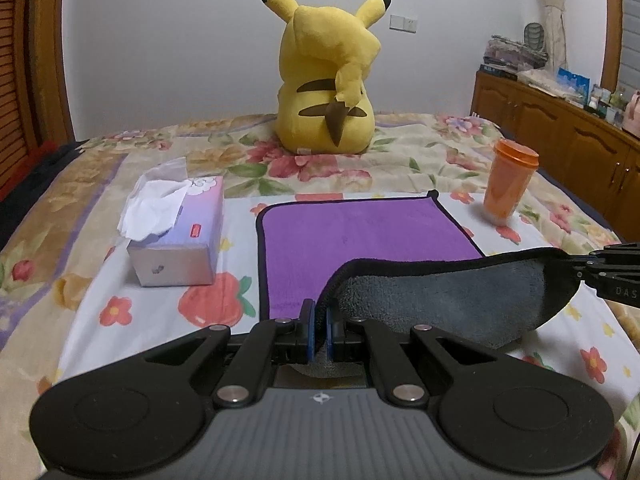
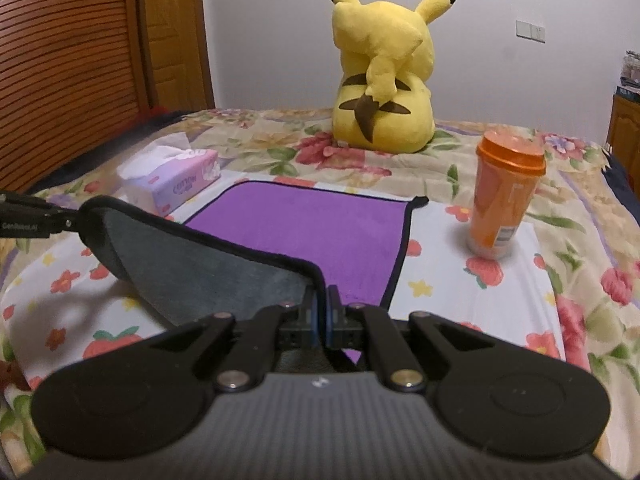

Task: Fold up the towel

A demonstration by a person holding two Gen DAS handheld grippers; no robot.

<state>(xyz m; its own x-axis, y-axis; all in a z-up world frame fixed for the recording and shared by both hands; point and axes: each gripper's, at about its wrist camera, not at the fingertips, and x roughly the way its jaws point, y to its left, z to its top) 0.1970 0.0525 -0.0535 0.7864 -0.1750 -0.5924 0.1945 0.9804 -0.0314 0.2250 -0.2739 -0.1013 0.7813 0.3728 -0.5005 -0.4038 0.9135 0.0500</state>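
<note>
Spread on the bed (image 1: 440, 148) in front of the plush (image 1: 326, 80): towel (image 1: 360, 228), purple side up, long axis running toward the plush. Near edge lifted, grey underside showing; first fold begun, far half flat. Left gripper (image 1: 319, 320) and right gripper (image 2: 322, 312), jaws clamped on near corners.

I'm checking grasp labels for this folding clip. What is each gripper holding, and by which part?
Both hold the towel: the left gripper and the right gripper are each shut on a near corner, lifted to show the grey underside.
</note>
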